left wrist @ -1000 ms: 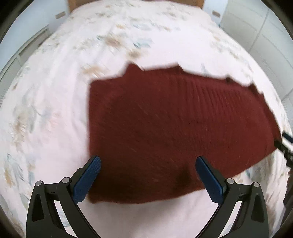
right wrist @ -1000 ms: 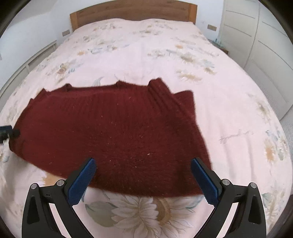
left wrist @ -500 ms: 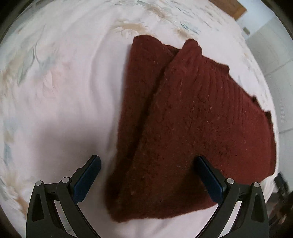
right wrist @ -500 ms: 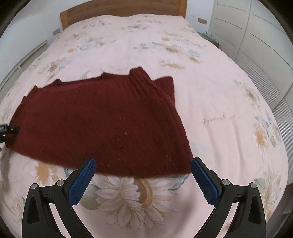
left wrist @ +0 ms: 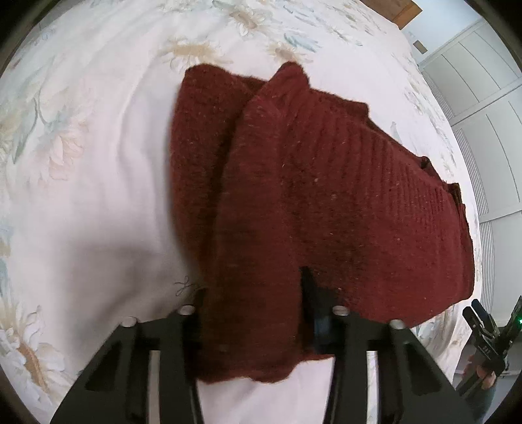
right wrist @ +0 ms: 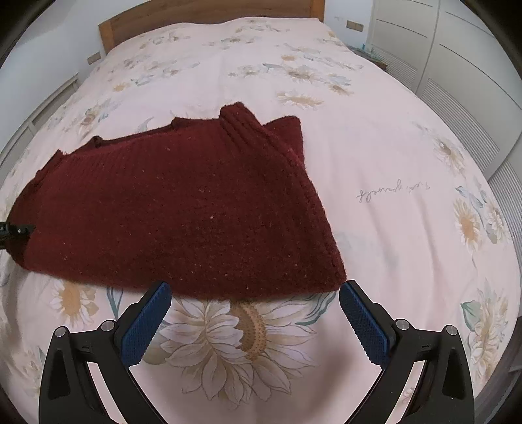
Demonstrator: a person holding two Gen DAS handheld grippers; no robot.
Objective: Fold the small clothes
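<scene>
A dark red knitted sweater (left wrist: 326, 202) lies folded on the flowered bedspread (left wrist: 81, 163). In the left wrist view my left gripper (left wrist: 254, 313) is shut on the sweater's near left edge; the knit bunches between the jaws and hides most of the pads. In the right wrist view the same sweater (right wrist: 182, 212) lies flat, its near right corner just ahead of my right gripper (right wrist: 254, 313). The right gripper is open and empty, its blue pads (right wrist: 146, 323) wide apart above the bedspread. The left gripper's tip (right wrist: 13, 228) shows at the sweater's far left edge.
A wooden headboard (right wrist: 208, 22) stands at the far end of the bed. White wardrobe doors (right wrist: 456, 65) run along the right side. The bedspread (right wrist: 391, 146) stretches beyond and to the right of the sweater. The right gripper (left wrist: 489, 329) shows at the left wrist view's lower right.
My left gripper has swung round to the sweater's left end, moved in and shut on its edge. The right gripper stays open and has drawn back slightly from the sweater.
</scene>
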